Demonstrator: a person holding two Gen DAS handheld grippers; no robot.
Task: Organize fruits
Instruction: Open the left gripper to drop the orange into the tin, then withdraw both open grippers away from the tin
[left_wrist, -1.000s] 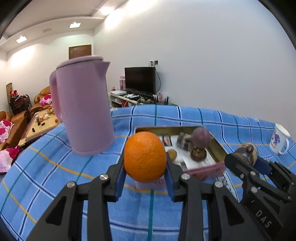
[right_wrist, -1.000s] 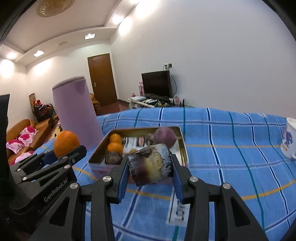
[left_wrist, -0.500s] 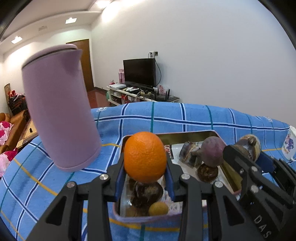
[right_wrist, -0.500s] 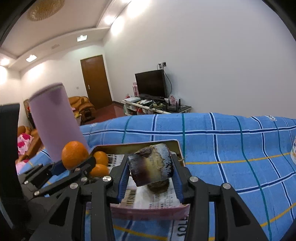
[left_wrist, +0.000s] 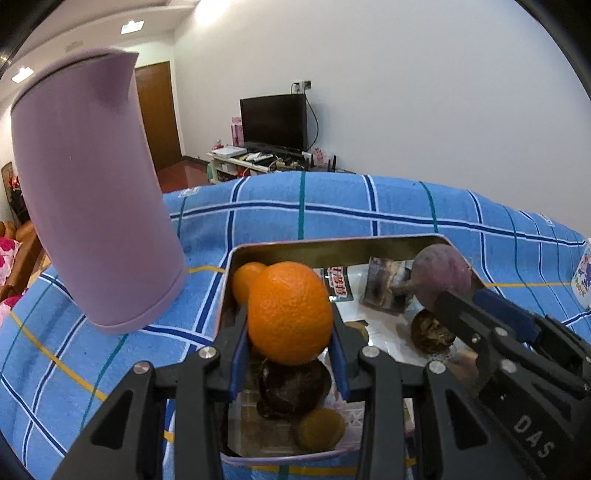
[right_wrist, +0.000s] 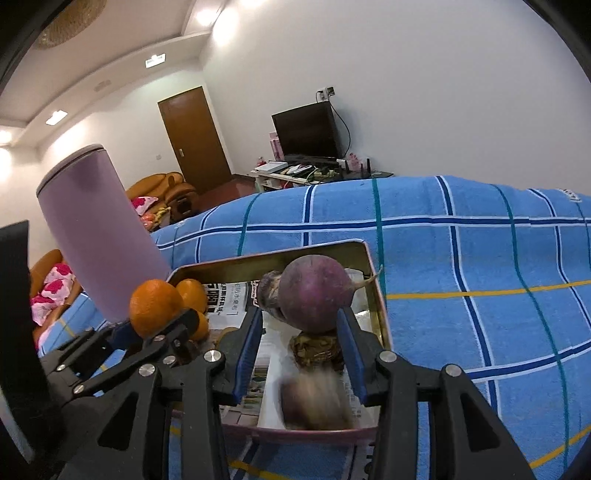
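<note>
The left gripper (left_wrist: 289, 325) is clamped on an orange (left_wrist: 290, 310). Its blue pads press both flanks at the widest part, prob. so the round skin can't roll out. It hangs over the near-left part of an open tin (left_wrist: 332, 245), just above a dark fruit (left_wrist: 293, 384) and a small brownish one (left_wrist: 320, 428). Another orange (left_wrist: 245, 282) lies in the far-left corner, so citrus seems to be grouped on that side.

The right gripper (right_wrist: 299, 321) stands narrow but apart, w/ nothing pinched between the pads. A blurred purplish-grey piece (right_wrist: 314, 400) shows low between its fingers, below the pads and inside the tin's near-right end. It looks loose rather than held, though the blur leaves that unsure. Beyond it sit a wrinkled brown lump (right_wrist: 314, 350) and a round purple fruit (right_wrist: 312, 299) w/ a thin tail, on printed paper lining the tin's floor.

The tin sits on a blue checked cloth (right_wrist: 480, 258), w/ a tall lilac jug (left_wrist: 92, 192) just beside its left wall and a mug (left_wrist: 583, 273) well off to the right.

Judged from this, the orange is over its spot but not yet let go. The next move needs a short drop and an easing of the pads, and the risk is the orange rolling off the dark fruit under it.
</note>
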